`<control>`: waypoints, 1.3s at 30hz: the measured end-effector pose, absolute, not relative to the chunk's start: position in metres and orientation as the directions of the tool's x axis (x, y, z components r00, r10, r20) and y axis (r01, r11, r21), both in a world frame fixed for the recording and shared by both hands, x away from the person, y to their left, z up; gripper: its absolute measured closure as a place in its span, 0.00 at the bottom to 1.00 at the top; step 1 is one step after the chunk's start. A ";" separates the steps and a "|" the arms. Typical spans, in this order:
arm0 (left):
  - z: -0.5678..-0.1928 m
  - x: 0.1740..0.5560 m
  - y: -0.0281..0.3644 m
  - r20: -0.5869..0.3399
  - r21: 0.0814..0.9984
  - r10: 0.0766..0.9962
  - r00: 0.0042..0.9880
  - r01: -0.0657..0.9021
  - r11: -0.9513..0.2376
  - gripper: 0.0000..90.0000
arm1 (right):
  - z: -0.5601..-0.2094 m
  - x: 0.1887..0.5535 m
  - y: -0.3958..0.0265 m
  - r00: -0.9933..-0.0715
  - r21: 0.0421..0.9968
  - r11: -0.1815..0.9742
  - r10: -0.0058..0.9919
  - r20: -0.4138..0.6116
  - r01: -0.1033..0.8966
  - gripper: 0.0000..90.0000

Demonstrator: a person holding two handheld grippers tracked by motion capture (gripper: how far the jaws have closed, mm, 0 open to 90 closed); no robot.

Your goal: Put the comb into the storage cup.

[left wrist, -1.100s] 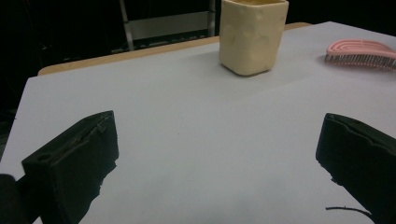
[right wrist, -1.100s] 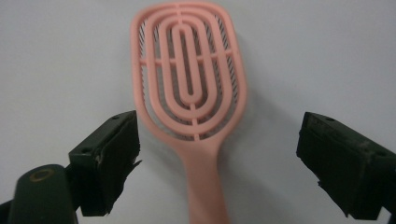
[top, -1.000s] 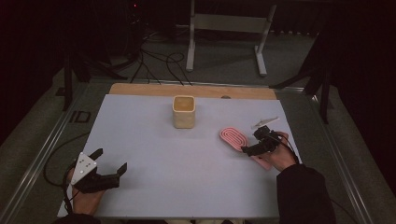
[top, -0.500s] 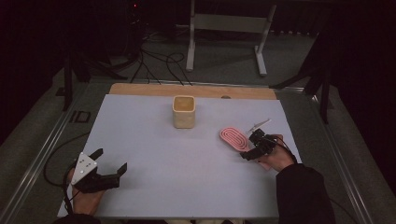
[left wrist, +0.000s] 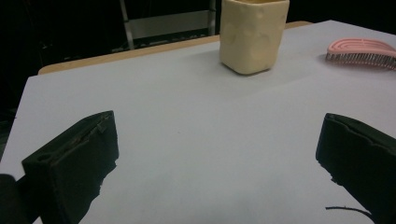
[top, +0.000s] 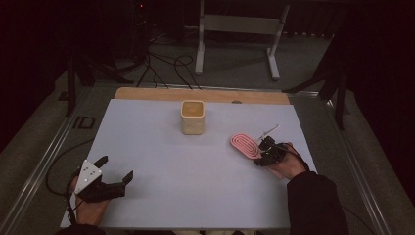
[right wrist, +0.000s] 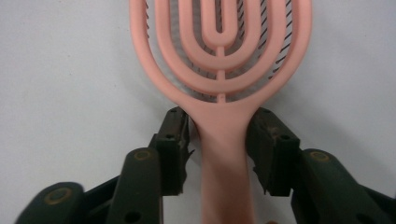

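Left gripper (top: 105, 177): rests on the counter (top: 161, 161) at about 7 o'clock in the high view, held in the person's left hand (top: 88, 208). Its jaws stand wide apart with nothing between them; the left gripper view shows bare counter surface in the gap.

Cream cup (top: 192, 117): stands upright at about 12 o'clock from the counter's middle, well apart from both grippers. It appears again in the left gripper view (left wrist: 253, 35), at 12 o'clock ahead of the jaws.

Pink hairbrush (top: 246, 145): lies flat on the counter at about 3 o'clock, bristles down, its oval head pointing toward 10 o'clock and its handle running back toward 4 o'clock into the right gripper.

Right gripper (top: 264, 151): held in the person's right hand (top: 288, 166) at the hairbrush's handle end. Its jaws have just been closing, with the handle between them. In the right gripper view the two jaws flank the neck of the hairbrush (right wrist: 222, 70) just below the head; both pads sit against or just beside the handle, and a firm clamp cannot be confirmed.
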State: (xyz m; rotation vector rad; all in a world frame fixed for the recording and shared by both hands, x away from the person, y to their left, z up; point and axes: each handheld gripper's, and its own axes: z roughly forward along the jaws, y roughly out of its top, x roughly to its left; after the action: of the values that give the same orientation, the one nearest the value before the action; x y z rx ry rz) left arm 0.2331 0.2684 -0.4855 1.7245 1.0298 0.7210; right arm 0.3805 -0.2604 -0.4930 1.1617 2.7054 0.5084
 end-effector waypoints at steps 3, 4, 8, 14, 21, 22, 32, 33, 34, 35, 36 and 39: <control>-0.485 0.233 0.268 0.012 0.933 0.884 0.468 0.312 -0.178 0.00 | -0.494 0.381 -0.260 -0.689 0.362 0.642 0.725 -0.001 0.676 0.70; -0.485 0.233 0.268 0.012 0.933 0.884 0.468 0.312 -0.177 0.00 | -0.494 0.381 -0.260 -0.692 0.360 0.646 0.722 -0.001 0.673 0.70; -0.485 0.233 0.268 0.012 0.933 0.883 0.468 0.313 -0.178 0.00 | -0.494 0.382 -0.260 -0.690 0.357 0.644 0.724 0.001 0.676 0.70; -0.485 0.233 0.268 0.012 0.933 0.884 0.468 0.312 -0.179 0.00 | -0.494 0.381 -0.259 -0.686 0.350 0.644 0.728 -0.005 0.680 0.72; -0.485 0.233 0.268 0.011 0.933 0.883 0.468 0.313 -0.177 0.00 | -0.494 0.379 -0.257 -0.694 0.352 0.654 0.720 -0.021 0.669 0.77; -0.485 0.233 0.268 0.011 0.933 0.884 0.468 0.313 -0.178 0.00 | -0.494 0.379 -0.257 -0.692 0.352 0.653 0.722 -0.020 0.670 0.77; -0.486 0.234 0.268 0.011 0.932 0.883 0.468 0.315 -0.179 0.00 | -0.491 0.376 -0.260 -0.670 0.403 0.617 0.742 -0.010 0.677 0.78; -0.486 0.234 0.268 0.011 0.932 0.883 0.469 0.316 -0.179 0.00 | -0.490 0.375 -0.261 -0.668 0.410 0.612 0.744 -0.009 0.677 0.78; -0.486 0.234 0.268 0.012 0.932 0.883 0.469 0.316 -0.180 0.00 | -0.489 0.375 -0.261 -0.662 0.416 0.603 0.750 -0.005 0.680 0.78; -0.486 0.234 0.267 0.012 0.932 0.883 0.469 0.316 -0.180 0.00 | -0.488 0.375 -0.262 -0.661 0.423 0.599 0.750 0.001 0.680 0.78; -0.486 0.234 0.267 0.012 0.932 0.883 0.469 0.315 -0.180 0.00 | -0.487 0.374 -0.262 -0.658 0.430 0.594 0.753 0.000 0.680 0.78; -0.486 0.234 0.267 0.013 0.932 0.884 0.468 0.315 -0.180 0.00 | -0.484 0.373 -0.262 -0.651 0.452 0.584 0.759 -0.008 0.675 0.78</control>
State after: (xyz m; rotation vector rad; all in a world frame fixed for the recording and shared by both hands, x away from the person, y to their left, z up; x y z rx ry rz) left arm 0.2338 0.2675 -0.4862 1.7290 1.0309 0.7212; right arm 0.3725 -0.2619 -0.4843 1.1983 2.6126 0.6186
